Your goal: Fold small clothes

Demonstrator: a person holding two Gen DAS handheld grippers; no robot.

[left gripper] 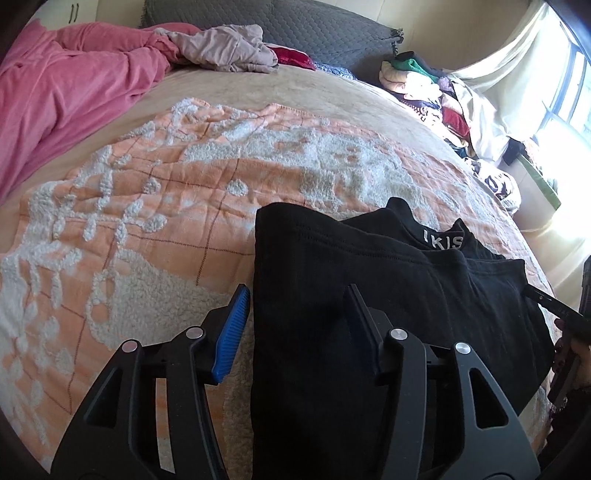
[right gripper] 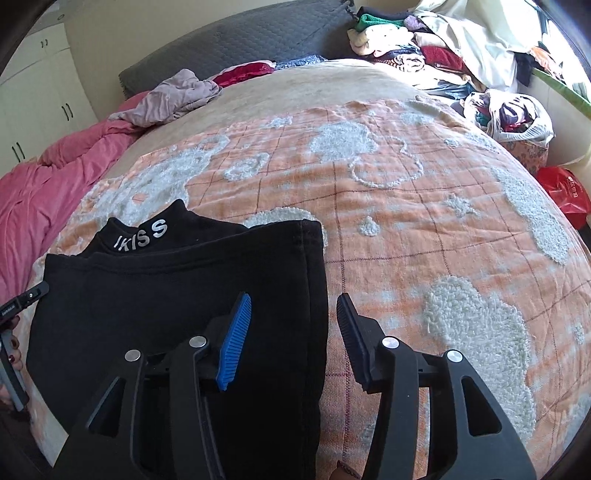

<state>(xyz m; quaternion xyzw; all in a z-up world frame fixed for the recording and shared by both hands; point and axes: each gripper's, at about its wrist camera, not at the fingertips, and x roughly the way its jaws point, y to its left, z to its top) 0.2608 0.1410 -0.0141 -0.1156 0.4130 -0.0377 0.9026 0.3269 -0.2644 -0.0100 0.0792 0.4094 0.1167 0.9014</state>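
Left gripper (left gripper: pixel 299 306): jaws apart, blue ribbed pads clear of the cloth, nothing held; it straddles the left edge of the black garment (left gripper: pixel 388 295), one finger over the blanket, the other over the black fabric. Right gripper (right gripper: pixel 293 314): jaws likewise apart, nothing held; it straddles the garment's right edge (right gripper: pixel 177 288), left finger over black cloth, right finger over the blanket. Garment lies flat on the orange and white blanket (right gripper: pixel 424 221), folded into a rough rectangle with straight side edges. A collar with white lettering (right gripper: pixel 142 234) shows at its far end, above a folded-over layer. The blanket covers the near part of a bed (left gripper: pixel 332 96) with a beige cover. Far side of the bed: a pink duvet (left gripper: pixel 74 85) bunched at the left, a crumpled mauve garment (left gripper: pixel 229 48) beside it, a grey quilted pillow (left gripper: pixel 295 22) behind. A pile of mixed clothes (right gripper: pixel 424 44) sits at the far right corner by the window. Each view catches the opposite gripper's tip at the garment's far edge.
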